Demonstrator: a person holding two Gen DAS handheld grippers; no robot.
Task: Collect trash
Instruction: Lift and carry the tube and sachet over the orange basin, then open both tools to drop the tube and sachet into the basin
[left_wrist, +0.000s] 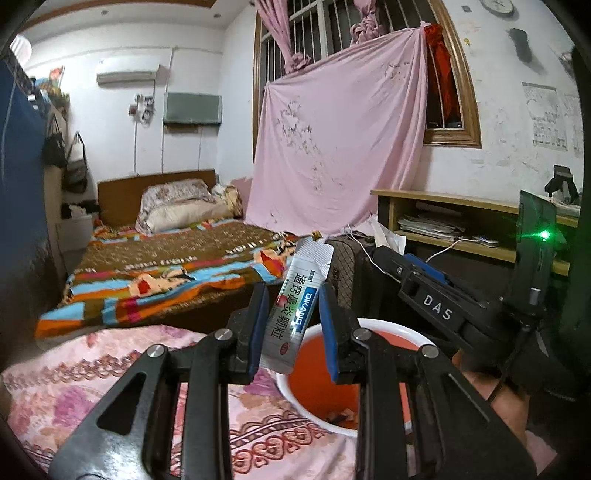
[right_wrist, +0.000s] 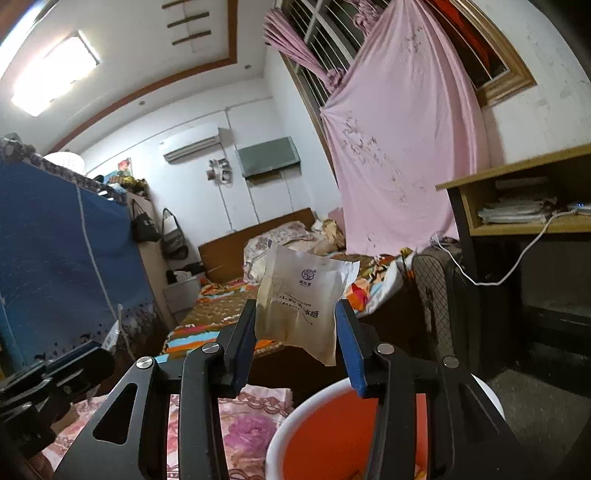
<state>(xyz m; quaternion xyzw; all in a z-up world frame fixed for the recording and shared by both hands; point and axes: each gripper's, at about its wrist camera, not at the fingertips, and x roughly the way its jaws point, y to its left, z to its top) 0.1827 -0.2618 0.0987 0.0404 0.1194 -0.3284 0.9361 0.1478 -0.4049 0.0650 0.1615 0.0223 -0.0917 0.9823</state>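
Between the blue pads of the left gripper (left_wrist: 293, 325), a slim white foil sachet with a blue band and printed characters (left_wrist: 295, 306) stands nearly upright, top leaning toward 1 o'clock. Jaws are spread wider than the sachet; pad contact cannot be confirmed, so I cannot tell whether it is gripped. Its lower end hangs over the rim of the round white-rimmed bin with an orange-red interior (left_wrist: 373, 325), at 5 o'clock from the sachet. Small dark scraps (left_wrist: 340, 417) lie on the bin's floor.

Right gripper (right_wrist: 295, 332): a crinkled translucent beige plastic pouch with a round logo and faint print (right_wrist: 301, 306) sits between the pads, wider than tall, bottom corner pointing to 5 o'clock. Jaws moderately parted; pouch edges meet both pads, but a firm grip cannot be confirmed. The bin (right_wrist: 291, 417) lies directly below, at 6 o'clock.

Bin rests on a pink floral quilted cloth (left_wrist: 110, 376), soft and patterned.

Left view alone shows the right gripper's black body marked "DAS" (left_wrist: 439, 310) with a green light, and the scraps. Right view alone shows a blue fabric wardrobe (right_wrist: 55, 258) at 9 o'clock and a lit ceiling panel (right_wrist: 55, 74).
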